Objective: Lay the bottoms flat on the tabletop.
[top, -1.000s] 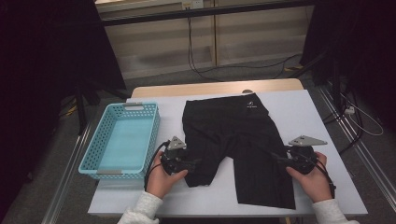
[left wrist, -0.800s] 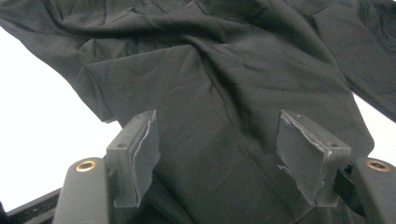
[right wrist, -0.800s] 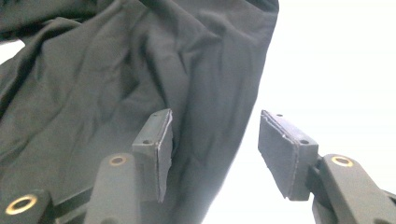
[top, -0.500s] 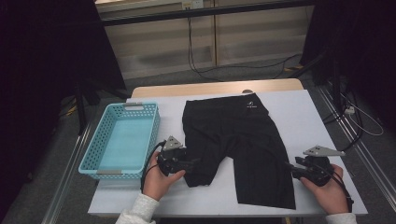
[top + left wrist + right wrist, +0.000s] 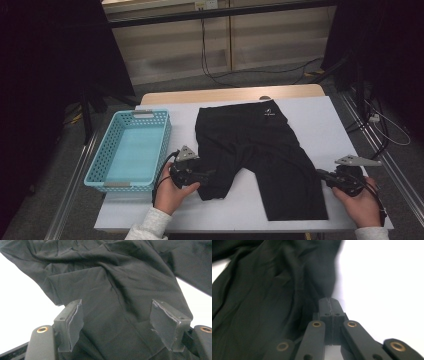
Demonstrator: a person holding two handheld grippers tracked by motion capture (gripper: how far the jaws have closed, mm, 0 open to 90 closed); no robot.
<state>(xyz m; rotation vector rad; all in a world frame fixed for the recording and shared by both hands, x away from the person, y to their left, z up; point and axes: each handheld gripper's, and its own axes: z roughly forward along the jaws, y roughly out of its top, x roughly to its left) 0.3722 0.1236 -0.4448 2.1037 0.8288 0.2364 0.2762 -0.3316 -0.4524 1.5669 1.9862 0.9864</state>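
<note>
- Black shorts (image 5: 255,155) lay flat at table centre, waistband toward 12 o'clock.
- Left gripper (image 5: 204,176): jaws apart, straddling the 7 o'clock leg hem; closing shallow could catch one layer only.
- Right gripper (image 5: 322,176): jaws pressed together, off the 4 o'clock hem, holding nothing; a lone left pull would likely skew the cloth toward the blue basket (image 5: 131,150).

The lower hem of the black shorts (image 5: 260,155) on the left leg is covered in the high view by the left gripper (image 5: 202,176), so the cloth edge there cannot be traced. In the left gripper view the shorts (image 5: 112,290) are cut off by the top, right and bottom edges. In the right gripper view the shorts (image 5: 262,290) are blurred and cropped at the top and left; whether cloth is caught between the closed jaws of the right gripper (image 5: 329,302) cannot be told. The white logo (image 5: 268,113) at the waistband is too small to be read. The person's forearms are cut off by the bottom edge.
</note>
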